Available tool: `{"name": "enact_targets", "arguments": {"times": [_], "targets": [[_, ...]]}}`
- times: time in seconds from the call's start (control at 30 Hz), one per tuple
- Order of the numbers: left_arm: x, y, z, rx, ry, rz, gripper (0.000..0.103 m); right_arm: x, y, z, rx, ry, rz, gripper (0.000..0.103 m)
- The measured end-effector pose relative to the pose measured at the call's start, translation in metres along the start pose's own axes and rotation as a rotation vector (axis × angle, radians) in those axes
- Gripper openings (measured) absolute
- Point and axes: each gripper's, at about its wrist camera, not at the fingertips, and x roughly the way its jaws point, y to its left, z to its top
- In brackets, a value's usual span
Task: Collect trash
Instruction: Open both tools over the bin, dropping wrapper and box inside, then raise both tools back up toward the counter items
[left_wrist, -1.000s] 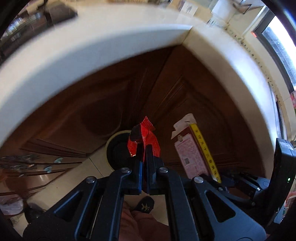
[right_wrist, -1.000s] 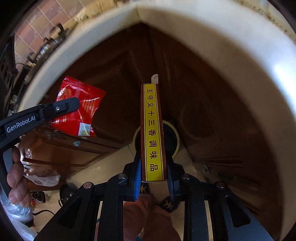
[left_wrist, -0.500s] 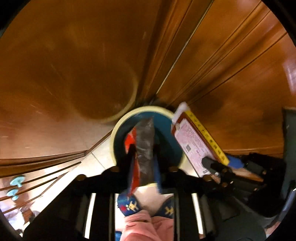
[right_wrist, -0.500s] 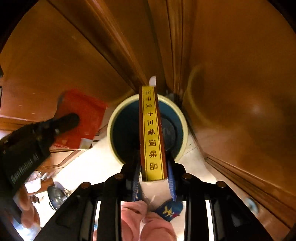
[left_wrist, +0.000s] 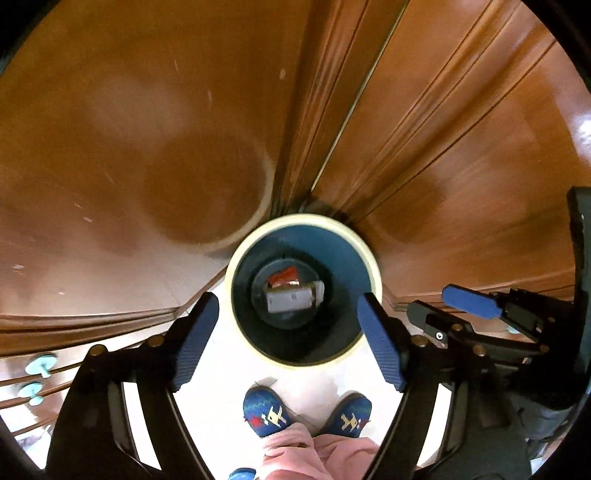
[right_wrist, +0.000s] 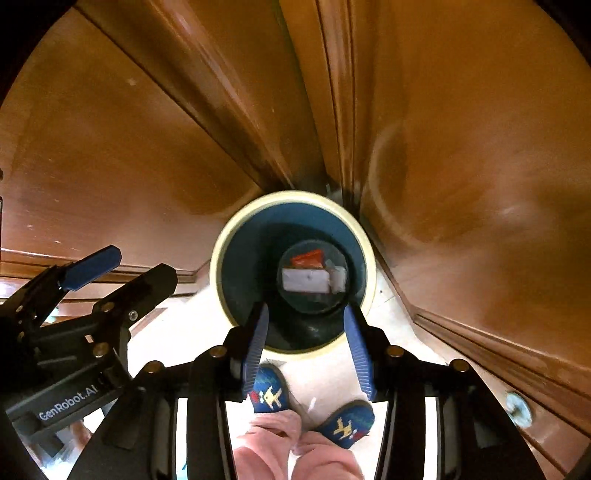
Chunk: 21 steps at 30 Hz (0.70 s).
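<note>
Bin (left_wrist: 369, 258) mouth unobstructed; cabinet doors (left_wrist: 147, 129) crowd behind.

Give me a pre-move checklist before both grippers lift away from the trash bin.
1. Left gripper empty: ok. Its jaws have just been opening, and nothing is between them.
2. Right gripper empty: ok. Its jaws have just been opening too, with only the bin below showing through the gap.
3. Red wrapper inside the trash bin: ok, at the bottom.
4. Seasoning box inside the bin: ok, lying flat, partly over the wrapper.
5. Bin upright on the floor: ok.
6. More trash left to collect: cannot tell, since neither view shows any.
</note>
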Motion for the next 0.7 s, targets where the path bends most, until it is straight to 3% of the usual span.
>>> {"name": "enact_targets", "arguments": {"times": [0.23,0.4,0.7], "targets": [[-0.066,-0.013,-0.001,0.006,-0.02,-0.051,0.076,-0.062,0.003,0.011,0.004,-0.046,0.007,0.044],[-0.131,-0.022,0.0,-0.022,-0.045,-0.086,0.076,-0.13,0.011,0.015,-0.024,-0.058,0.003,0.044],[-0.296,-0.047,0.012,0.0,-0.162,-0.067,0.077,-0.279,0.035,-0.006,-0.017,-0.127,0.032,0.044]]}}
